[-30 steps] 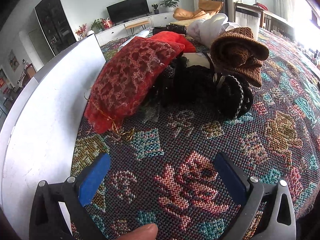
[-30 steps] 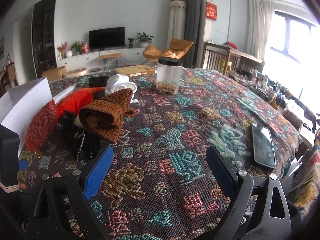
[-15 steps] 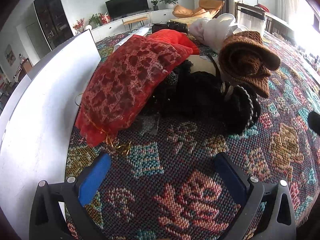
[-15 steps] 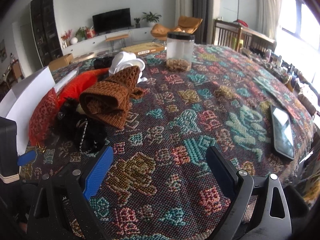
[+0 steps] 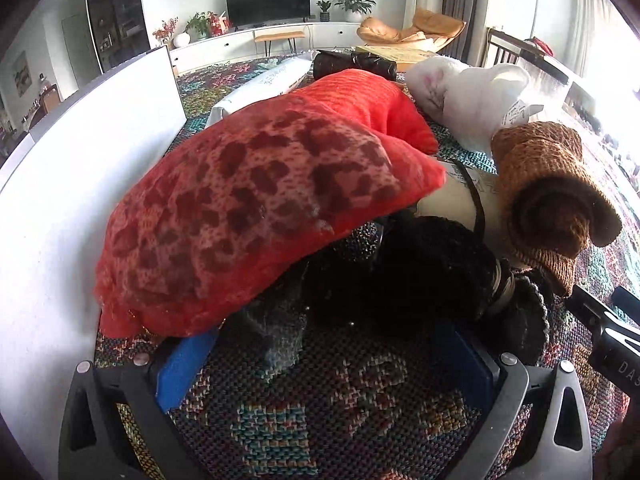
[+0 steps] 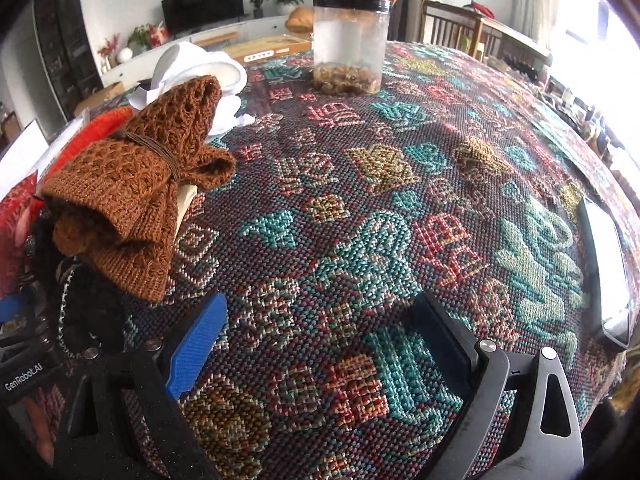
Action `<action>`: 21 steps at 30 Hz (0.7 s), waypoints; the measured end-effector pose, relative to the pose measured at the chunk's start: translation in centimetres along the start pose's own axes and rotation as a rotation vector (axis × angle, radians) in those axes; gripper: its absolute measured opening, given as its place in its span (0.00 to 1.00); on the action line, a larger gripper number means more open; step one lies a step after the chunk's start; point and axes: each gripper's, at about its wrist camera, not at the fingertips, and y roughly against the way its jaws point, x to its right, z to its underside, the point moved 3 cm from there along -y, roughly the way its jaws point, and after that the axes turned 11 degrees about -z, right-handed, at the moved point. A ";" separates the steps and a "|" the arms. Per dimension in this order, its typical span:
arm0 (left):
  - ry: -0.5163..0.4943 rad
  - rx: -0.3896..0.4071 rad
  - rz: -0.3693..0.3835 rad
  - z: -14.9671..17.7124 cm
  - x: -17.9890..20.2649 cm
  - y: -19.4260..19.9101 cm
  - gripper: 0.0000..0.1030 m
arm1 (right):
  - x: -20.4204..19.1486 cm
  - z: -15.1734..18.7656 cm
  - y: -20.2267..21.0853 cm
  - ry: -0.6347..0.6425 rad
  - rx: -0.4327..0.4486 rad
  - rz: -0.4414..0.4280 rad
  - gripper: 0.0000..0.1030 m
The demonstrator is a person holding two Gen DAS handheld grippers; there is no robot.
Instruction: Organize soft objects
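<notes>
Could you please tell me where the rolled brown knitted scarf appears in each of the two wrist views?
Left wrist view: the brown knitted scarf sits at the right edge, atop the pile.
Right wrist view: it lies at the left, bound by a cord.
Shared landmark: the white plush toy just behind it.

Lidded jar (image 6: pixel 351 42), phone (image 6: pixel 604 272), tablecloth (image 6: pixel 360 200)

The red mesh bag (image 5: pixel 256 216) covers much of the black fluffy thing (image 5: pixel 416 268) under it, so its shape is hard to tell. The brown knit roll (image 6: pixel 132 196) hides part of the white soft toy (image 6: pixel 196 68). The phone (image 6: pixel 604 272) near the desk's right edge is cut off by the picture's side.
</notes>
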 end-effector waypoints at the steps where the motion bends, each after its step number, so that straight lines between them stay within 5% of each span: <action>1: 0.000 0.000 0.001 0.2 -0.1 0.3 1.00 | -0.1 -0.1 -0.1 0.004 0.002 0.003 0.94; 21: 0.001 0.000 0.001 0.1 -0.2 0.3 1.00 | -0.3 -0.4 -0.1 0.002 0.006 0.000 0.94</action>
